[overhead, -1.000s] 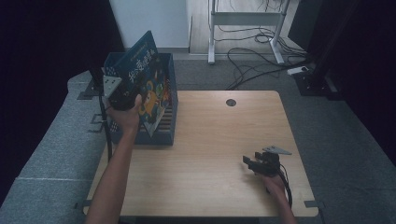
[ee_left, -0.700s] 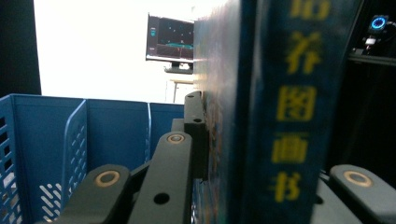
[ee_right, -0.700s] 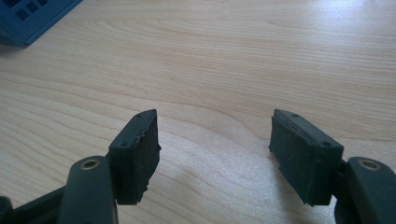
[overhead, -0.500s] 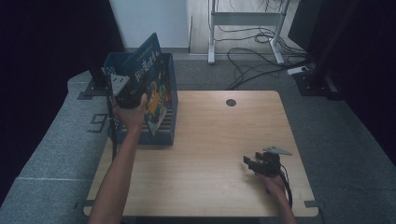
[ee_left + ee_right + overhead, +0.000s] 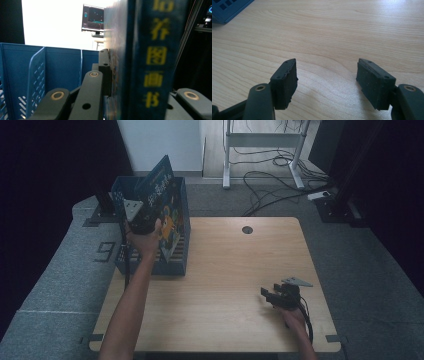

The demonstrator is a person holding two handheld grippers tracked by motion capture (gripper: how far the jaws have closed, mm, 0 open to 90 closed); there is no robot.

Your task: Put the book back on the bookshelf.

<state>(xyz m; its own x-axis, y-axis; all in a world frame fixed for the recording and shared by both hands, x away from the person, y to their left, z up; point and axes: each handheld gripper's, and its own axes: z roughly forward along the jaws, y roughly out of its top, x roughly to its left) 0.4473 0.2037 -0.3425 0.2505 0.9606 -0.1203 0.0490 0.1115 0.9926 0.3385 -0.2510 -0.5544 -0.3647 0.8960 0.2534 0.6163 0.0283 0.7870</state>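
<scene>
Left claw (image 5: 141, 218) shifted toward far-left corner of worktop (image 5: 225, 270), clenched on blue picture book (image 5: 140, 57), upright over blue file rack (image 5: 150, 265), likely for slotting. Right claw (image 5: 327, 82) released, resting near right edge.

In the left gripper view the dark blue picture book with yellow characters (image 5: 150, 57) is blurred and cut off at top and bottom, and it hides one jaw's pad. In the high view the person's left hand (image 5: 145, 237) covers the book's lower cover, and the slotted blue plastic file rack (image 5: 176, 265) hides its bottom edge
</scene>
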